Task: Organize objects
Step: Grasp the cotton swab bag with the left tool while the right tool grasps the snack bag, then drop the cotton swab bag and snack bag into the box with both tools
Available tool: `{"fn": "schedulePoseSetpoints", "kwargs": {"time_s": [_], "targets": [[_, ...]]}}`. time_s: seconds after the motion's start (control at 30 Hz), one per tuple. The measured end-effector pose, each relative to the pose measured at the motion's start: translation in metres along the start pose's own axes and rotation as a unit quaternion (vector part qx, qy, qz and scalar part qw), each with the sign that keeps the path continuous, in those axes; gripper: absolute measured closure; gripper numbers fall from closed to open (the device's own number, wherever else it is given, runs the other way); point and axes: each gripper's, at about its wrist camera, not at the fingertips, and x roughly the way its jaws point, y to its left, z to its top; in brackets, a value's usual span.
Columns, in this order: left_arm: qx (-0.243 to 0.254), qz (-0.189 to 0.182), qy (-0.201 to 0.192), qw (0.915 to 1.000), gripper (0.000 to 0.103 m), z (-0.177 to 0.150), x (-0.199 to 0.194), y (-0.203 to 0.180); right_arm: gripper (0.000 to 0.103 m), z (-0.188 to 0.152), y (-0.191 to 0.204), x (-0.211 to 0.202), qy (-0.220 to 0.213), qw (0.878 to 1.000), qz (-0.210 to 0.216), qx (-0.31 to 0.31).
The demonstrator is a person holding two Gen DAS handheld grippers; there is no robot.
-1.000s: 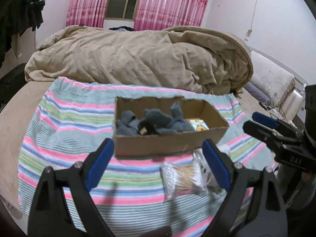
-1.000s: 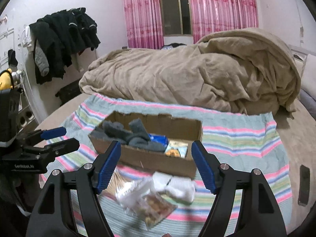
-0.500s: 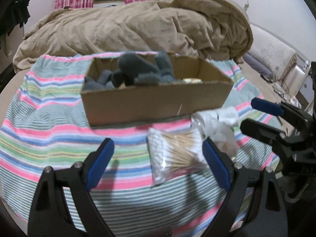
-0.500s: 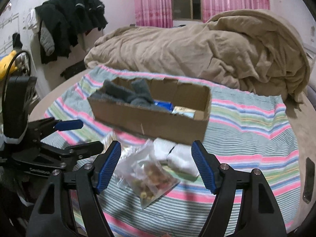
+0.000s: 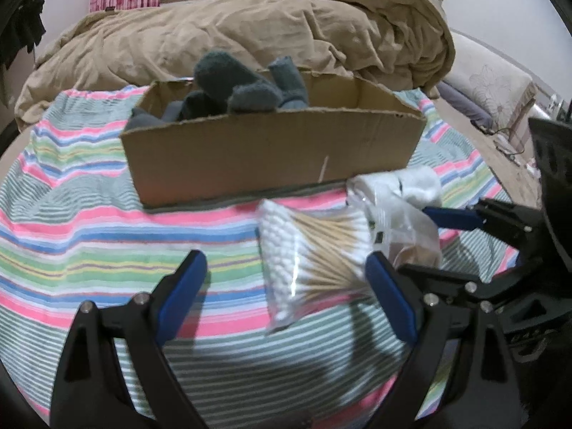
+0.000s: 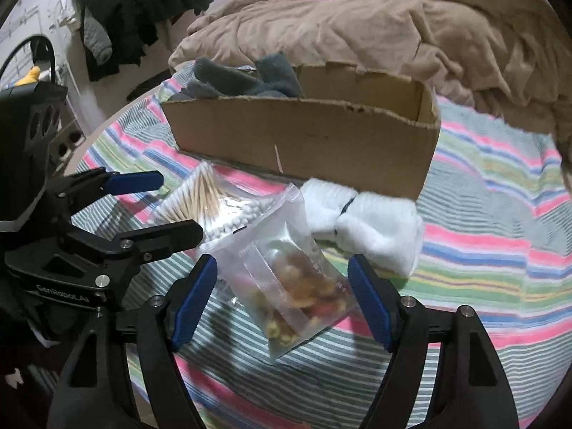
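We judge this the reach before pickup; our left gripper (image 5: 286,282) spread by the swabs (image 5: 314,250), right gripper (image 6: 282,296) spread around the snack bag (image 6: 289,279) before the box (image 6: 304,136); next, pinch gently.

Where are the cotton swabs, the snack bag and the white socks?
cotton swabs (image 5: 314,246), left wrist view, middle of wooden sticks.
snack bag (image 6: 296,286), right wrist view, on the snacks inside.
white socks (image 6: 371,232), right wrist view, middle of the bundle.

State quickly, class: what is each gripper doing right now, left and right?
Left gripper: open, holding nothing, the cotton swab bag between its fingers.
Right gripper: open, holding nothing, the snack bag between its fingers.
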Motion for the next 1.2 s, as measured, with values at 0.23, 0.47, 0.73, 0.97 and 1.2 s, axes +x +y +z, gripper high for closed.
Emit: {"fn": "schedulePoseSetpoints", "kwargs": {"time_s": [0.23,0.47,0.73,0.97,1.2], "targets": [[0.009,-0.018,-0.003,0.9998,0.011,0.003,0.005,-0.012,0.03,-0.012,0.0,0.004,0.022,0.999,-0.013,-0.029],[0.041,0.0,0.02,0.9989,0.011,0.0,0.026,-0.031,0.053,-0.022,-0.015,-0.002,0.015,0.999,-0.029,-0.005],[0.065,0.011,-0.008,0.9978,0.03,-0.002,0.023,-0.038,0.053,-0.018,-0.022,-0.03,-0.011,0.999,-0.029,0.01],[0.061,0.001,-0.04,0.9973,0.032,0.003,-0.003,-0.04,0.053,0.003,-0.03,-0.051,-0.048,0.998,-0.023,0.03],[0.06,-0.015,-0.076,0.9952,0.032,0.018,-0.042,-0.042,0.053,0.026,-0.028,-0.069,-0.083,0.996,-0.022,0.038]]}}
